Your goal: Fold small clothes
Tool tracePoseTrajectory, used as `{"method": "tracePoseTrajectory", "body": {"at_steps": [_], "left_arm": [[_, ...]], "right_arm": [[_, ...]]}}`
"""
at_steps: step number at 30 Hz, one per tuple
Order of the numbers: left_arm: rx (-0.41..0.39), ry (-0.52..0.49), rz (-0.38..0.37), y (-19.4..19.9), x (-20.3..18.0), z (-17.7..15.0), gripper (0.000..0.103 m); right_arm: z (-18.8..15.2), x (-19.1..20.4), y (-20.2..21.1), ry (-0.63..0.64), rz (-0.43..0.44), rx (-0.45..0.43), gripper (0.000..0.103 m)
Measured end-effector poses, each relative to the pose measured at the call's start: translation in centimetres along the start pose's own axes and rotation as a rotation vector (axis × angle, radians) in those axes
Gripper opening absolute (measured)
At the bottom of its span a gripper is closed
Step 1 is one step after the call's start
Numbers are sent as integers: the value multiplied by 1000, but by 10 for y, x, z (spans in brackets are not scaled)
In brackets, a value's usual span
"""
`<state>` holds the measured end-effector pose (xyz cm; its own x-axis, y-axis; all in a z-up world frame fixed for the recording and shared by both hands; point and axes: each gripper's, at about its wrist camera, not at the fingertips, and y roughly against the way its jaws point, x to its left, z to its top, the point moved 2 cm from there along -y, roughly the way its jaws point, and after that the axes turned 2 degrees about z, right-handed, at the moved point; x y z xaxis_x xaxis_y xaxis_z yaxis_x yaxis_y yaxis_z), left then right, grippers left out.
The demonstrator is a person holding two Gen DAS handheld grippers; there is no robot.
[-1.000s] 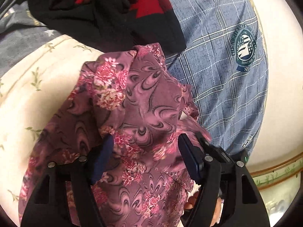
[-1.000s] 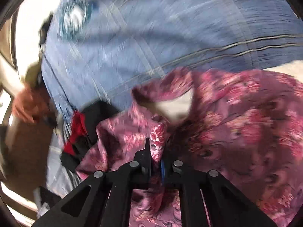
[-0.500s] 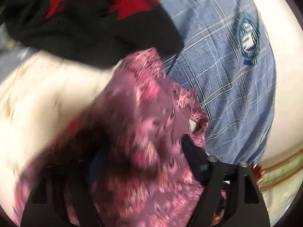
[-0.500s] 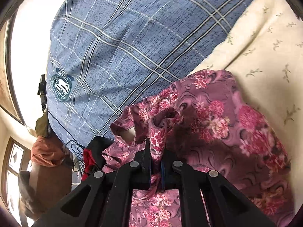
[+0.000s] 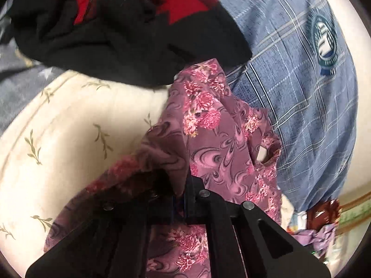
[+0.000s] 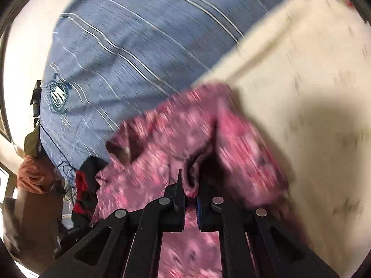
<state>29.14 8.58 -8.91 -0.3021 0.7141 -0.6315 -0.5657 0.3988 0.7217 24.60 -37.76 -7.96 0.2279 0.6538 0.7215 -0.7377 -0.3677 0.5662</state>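
A small purple garment with pink flowers (image 5: 222, 139) lies crumpled on the cream bed sheet (image 5: 76, 143). My left gripper (image 5: 179, 199) is shut on a fold of it near its lower edge; cloth drapes over the left finger. In the right wrist view the same garment (image 6: 185, 143) is blurred by motion. My right gripper (image 6: 190, 197) is shut on a bunched fold of it. A small white label (image 5: 261, 154) shows in the neck opening.
A blue plaid pillow with a round crest (image 5: 301, 88) lies right of the garment. A black and red garment (image 5: 120, 27) lies behind it. Grey star fabric (image 5: 20, 85) is at the left. Clutter and an orange cloth (image 6: 34, 173) sit beyond the bed.
My left gripper has shut on the floral garment, having been open around it. The right gripper keeps its hold and is moving, pulling the cloth across the sheet.
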Motion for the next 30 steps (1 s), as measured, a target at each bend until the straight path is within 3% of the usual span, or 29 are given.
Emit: {"method": "tracePoseTrajectory", "body": {"at_steps": [4,5,6,8,10,14,17,20,21,22,23,26,30], "left_arm": [[-32,-14,-2,7,0,6,8],[-37,-17,-5,10,0,6,8],[-51,-20,-15,14,-2,7,8],[-79,-28,21,20,-5,8,8],[-59,-18,72,14,0,9,8],[-13,28,58,8,10,8,8],[-12,33,46,15,13,8,8],[1,38,28,13,12,7,12],[4,38,19,13,12,7,17],[4,38,12,13,11,7,20],[2,35,5,13,10,7,22],[2,26,-4,12,7,8,28],[0,14,-5,10,6,8,32]], "right_arm": [[6,-6,3,-86,65,-30,25],[11,-4,2,-76,44,-18,22],[16,3,2,-34,33,-6,7],[22,25,16,65,67,-72,6],[25,31,25,115,48,-103,6],[7,4,1,116,-108,60,5],[5,7,25,114,-130,-9,14],[23,29,55,148,-134,-172,16],[30,38,55,180,-121,-179,25],[36,47,47,220,-105,-143,36],[43,58,31,262,-98,-92,39],[62,69,-20,323,-173,2,41],[64,71,-70,359,-102,158,41]]}}
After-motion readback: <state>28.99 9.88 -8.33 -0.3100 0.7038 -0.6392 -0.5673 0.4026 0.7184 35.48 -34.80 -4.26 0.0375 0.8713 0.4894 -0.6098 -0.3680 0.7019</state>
